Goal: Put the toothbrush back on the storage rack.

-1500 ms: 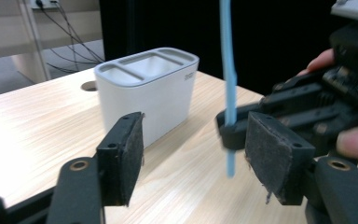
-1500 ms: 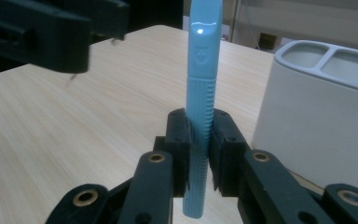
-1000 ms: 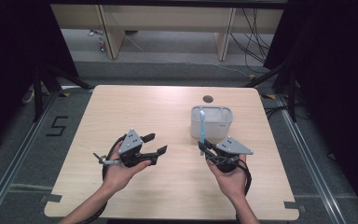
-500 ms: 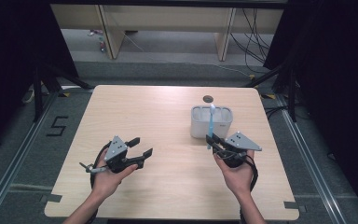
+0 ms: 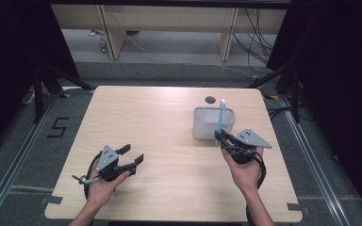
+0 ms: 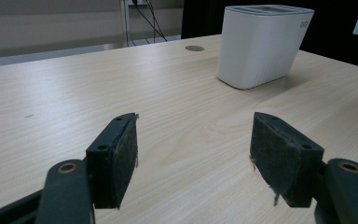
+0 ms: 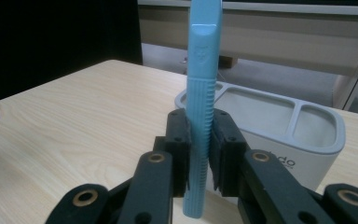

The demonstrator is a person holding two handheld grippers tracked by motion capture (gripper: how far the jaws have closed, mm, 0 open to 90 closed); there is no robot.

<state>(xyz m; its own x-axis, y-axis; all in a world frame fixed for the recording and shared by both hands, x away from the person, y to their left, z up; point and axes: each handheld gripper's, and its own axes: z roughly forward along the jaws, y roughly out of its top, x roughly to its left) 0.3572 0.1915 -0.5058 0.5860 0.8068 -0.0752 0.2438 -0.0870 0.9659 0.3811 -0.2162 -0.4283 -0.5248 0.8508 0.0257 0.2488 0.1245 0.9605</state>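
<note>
Here, the right gripper (image 7: pixel 199 154) squeezes a light blue toothbrush (image 7: pixel 202 93) tight between its two pads. The toothbrush stands straight up, just in front of the white holder (image 7: pixel 279 126), not inside it. The left gripper (image 5: pixel 122 160) sits far from the holder, low over the wooden table (image 5: pixel 169 117), with its jaws wide apart and nothing between them.
</note>
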